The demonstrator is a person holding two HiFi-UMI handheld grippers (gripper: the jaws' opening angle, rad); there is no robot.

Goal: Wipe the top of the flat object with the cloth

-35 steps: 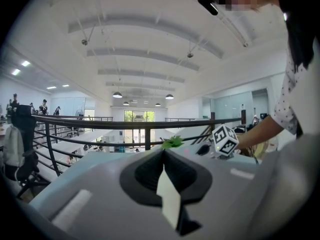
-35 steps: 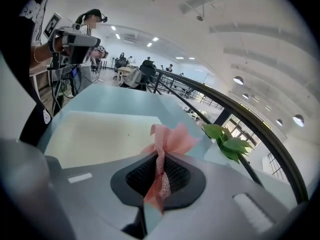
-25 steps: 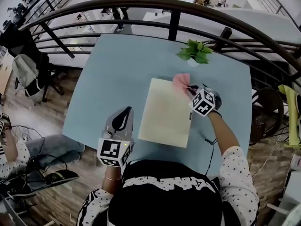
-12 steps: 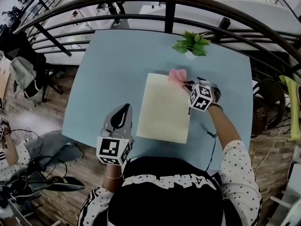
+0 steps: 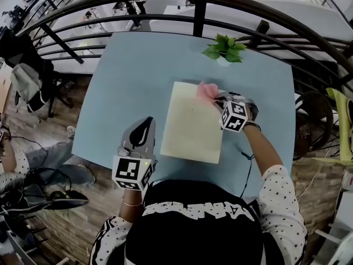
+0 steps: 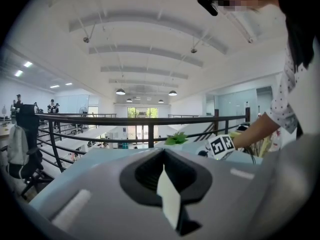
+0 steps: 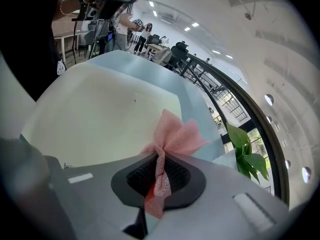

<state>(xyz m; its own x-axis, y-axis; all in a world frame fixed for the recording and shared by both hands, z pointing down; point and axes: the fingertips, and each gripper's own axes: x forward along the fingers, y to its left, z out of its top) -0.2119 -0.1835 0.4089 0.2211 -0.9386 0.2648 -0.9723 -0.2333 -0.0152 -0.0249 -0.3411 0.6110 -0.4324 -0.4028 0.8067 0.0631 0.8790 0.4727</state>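
Observation:
A pale cream flat board [image 5: 193, 121] lies on the light blue table [image 5: 132, 76]; the right gripper view shows it as a wide cream surface [image 7: 100, 114]. My right gripper [image 5: 219, 100] is shut on a pink mesh cloth [image 5: 207, 91], whose bunched end rests on the board's far right corner. In the right gripper view the cloth [image 7: 172, 136] is pinched between the jaws and fans out over the board edge. My left gripper [image 5: 143, 132] is held near the table's front edge, left of the board, shut with nothing in it; its view points over the table toward the railing.
A small green potted plant [image 5: 225, 48] stands at the table's far edge, just behind the cloth, and shows in the right gripper view [image 7: 247, 154]. A dark curved railing [image 5: 198, 10] runs behind the table. A black cable [image 5: 248, 167] trails off the table's right front.
The right gripper with the pink cloth has shifted slightly left, from beside the board's far right corner onto it. The left gripper stays in place.

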